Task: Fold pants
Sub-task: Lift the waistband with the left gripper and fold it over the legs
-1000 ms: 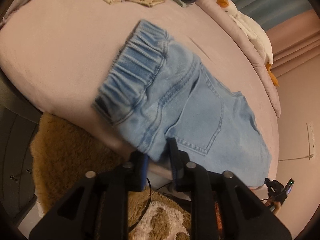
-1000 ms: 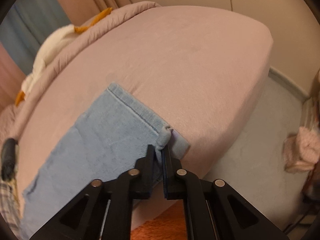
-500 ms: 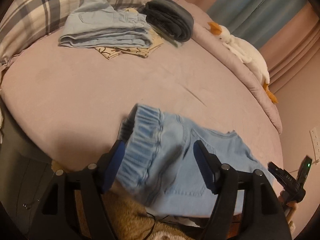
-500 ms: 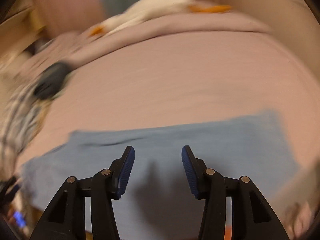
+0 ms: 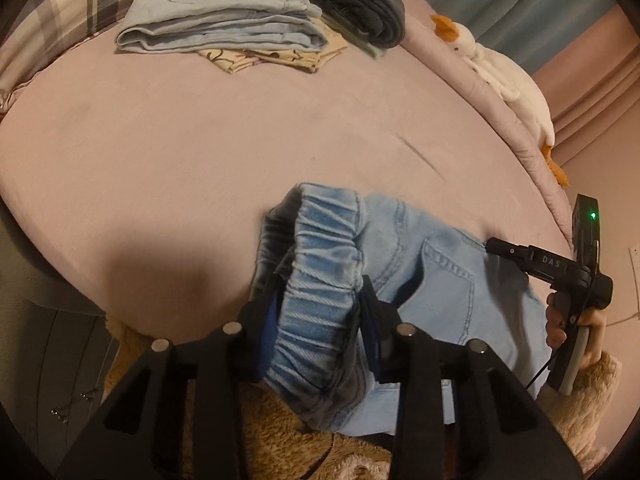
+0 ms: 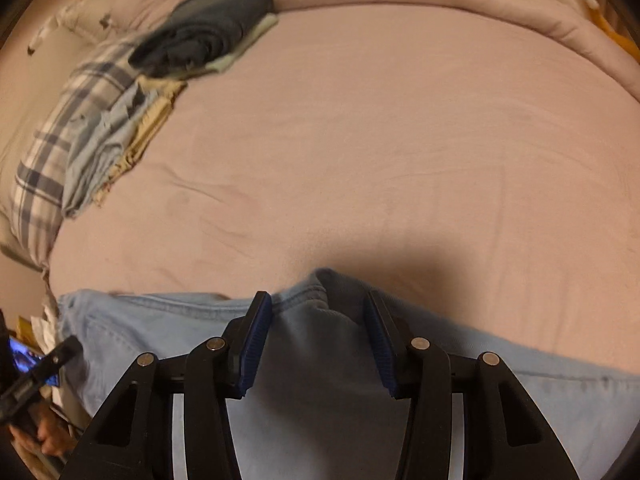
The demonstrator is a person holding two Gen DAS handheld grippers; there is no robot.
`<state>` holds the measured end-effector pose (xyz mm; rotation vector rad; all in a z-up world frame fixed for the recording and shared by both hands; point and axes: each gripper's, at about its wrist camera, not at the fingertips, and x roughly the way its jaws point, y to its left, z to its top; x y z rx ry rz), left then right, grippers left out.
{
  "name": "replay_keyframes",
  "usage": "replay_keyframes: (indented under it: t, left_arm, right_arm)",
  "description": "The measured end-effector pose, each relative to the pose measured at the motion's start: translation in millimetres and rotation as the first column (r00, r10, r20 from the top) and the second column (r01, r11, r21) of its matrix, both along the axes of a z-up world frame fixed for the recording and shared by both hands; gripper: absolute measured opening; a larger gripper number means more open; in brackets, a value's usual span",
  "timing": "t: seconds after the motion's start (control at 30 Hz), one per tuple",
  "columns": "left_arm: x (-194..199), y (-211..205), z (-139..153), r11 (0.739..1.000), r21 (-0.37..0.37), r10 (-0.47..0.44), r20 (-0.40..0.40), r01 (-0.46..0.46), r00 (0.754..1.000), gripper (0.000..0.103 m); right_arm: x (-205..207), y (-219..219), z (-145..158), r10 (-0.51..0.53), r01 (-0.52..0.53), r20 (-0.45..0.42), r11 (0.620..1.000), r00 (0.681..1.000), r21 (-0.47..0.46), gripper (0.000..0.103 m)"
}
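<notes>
Light blue denim pants (image 5: 440, 280) lie along the near edge of the pink bed (image 5: 200, 140), back pocket up. My left gripper (image 5: 320, 312) has the gathered elastic waistband (image 5: 324, 264) bunched between its blue pads, and its jaws are closing on it. In the right wrist view the pants (image 6: 160, 328) stretch across the bottom. My right gripper (image 6: 318, 340) stands open over a raised fold of the fabric without pinching it. A hand holds that right gripper (image 5: 520, 256) at the pants' far end in the left wrist view.
Folded light denim clothes (image 5: 224, 28) and a dark folded garment (image 5: 360, 4) lie at the far side by a plaid pillow (image 5: 60, 8). A white goose plush (image 5: 508, 76) rests along the rolled pink quilt. A brown shaggy rug (image 5: 280, 432) covers the floor below the bed edge.
My left gripper let go of the pants' edge, opened wide and closed around the waistband. My right gripper released the hem corner, swung across the bed and now stands open over the fabric.
</notes>
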<state>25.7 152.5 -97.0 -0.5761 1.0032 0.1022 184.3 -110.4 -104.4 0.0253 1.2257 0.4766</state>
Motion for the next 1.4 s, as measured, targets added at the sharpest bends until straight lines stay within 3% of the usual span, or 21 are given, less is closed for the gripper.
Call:
replay_keyframes:
  t: [0.03, 0.1, 0.3, 0.5, 0.67, 0.73, 0.8, 0.83, 0.87, 1.0, 1.1, 1.17, 1.23, 1.4]
  left_arm:
    - [-0.3, 0.2, 0.4, 1.000, 0.004, 0.002, 0.000, -0.002, 1.000, 0.036]
    - [-1.1, -0.4, 1.7, 1.000, 0.009, 0.010, -0.002, -0.010, 1.000, 0.036]
    - [1.0, 2.0, 2.1, 1.000, 0.015, 0.019, 0.003, -0.019, 1.000, 0.036]
    - [4.6, 0.2, 1.0, 0.999, 0.034, 0.022, -0.006, -0.022, 1.000, 0.040]
    - [0.9, -6.3, 19.7, 0.996, 0.082, 0.042, 0.008, -0.043, 0.999, 0.044]
    - [-3.3, -11.1, 38.1, 0.990, 0.130, 0.053, 0.057, -0.060, 0.997, 0.065]
    - [-6.3, -16.6, 55.2, 0.986, 0.151, 0.059, 0.110, -0.075, 0.992, 0.072]
    - [-6.0, -20.9, 64.8, 0.986, 0.151, 0.050, 0.134, -0.070, 0.990, 0.072]
    - [-4.7, -25.6, 71.6, 0.988, 0.142, 0.038, 0.152, -0.060, 0.988, 0.072]
    - [15.2, -55.5, 83.1, 0.997, 0.069, -0.049, 0.195, 0.036, 0.980, 0.072]
    - [43.9, -92.8, 78.3, 0.990, 0.074, -0.132, 0.175, 0.121, 0.976, 0.070]
    - [63.9, -117.6, 69.8, 0.983, 0.070, -0.182, 0.155, 0.173, 0.971, 0.066]
    - [84.4, -140.0, 60.3, 0.972, 0.049, -0.235, 0.134, 0.230, 0.963, 0.054]
    - [135.5, -186.0, 24.3, 0.946, 0.013, -0.323, 0.055, 0.323, 0.945, 0.036]
  right_arm:
    - [0.7, -0.4, -1.6, 0.008, -0.008, -0.001, 1.000, 1.000, 0.008, 0.047]
    - [4.4, -0.8, 0.6, -0.001, 0.001, 0.000, 0.998, 1.000, 0.060, 0.009]
    - [-0.1, -1.5, 22.9, -0.060, 0.054, 0.085, 0.996, 0.995, 0.071, 0.008]
    - [13.5, 11.5, -7.0, -0.074, 0.073, 0.068, 0.997, 0.995, 0.010, 0.007]
    - [8.0, 9.8, 1.0, -0.077, 0.079, 0.112, 0.997, 0.991, -0.011, 0.007]
    - [4.6, 3.5, 7.5, -0.074, 0.076, 0.133, 0.997, 0.988, -0.011, 0.009]
    - [0.4, -15.9, 20.6, -0.115, 0.111, 0.147, 0.993, 0.982, 0.032, 0.025]
    - [-2.9, -28.1, 27.9, -0.147, 0.141, 0.165, 0.989, 0.975, 0.043, 0.042]
    - [-7.5, -44.3, 35.8, -0.186, 0.179, 0.187, 0.982, 0.965, 0.051, 0.055]
    - [-21.4, -112.4, 51.0, -0.324, 0.319, 0.207, 0.946, 0.923, 0.061, 0.056]
    - [-36.1, -176.9, 50.7, -0.444, 0.441, 0.184, 0.895, 0.877, 0.060, 0.056]
    - [-48.1, -218.1, 47.2, -0.516, 0.519, 0.179, 0.854, 0.838, 0.029, 0.056]
    - [-59.8, -255.1, 40.4, -0.588, 0.599, 0.178, 0.800, 0.789, -0.014, 0.056]
    - [-85.0, -341.5, 22.6, -0.745, 0.750, 0.122, 0.662, 0.656, 0.013, 0.056]
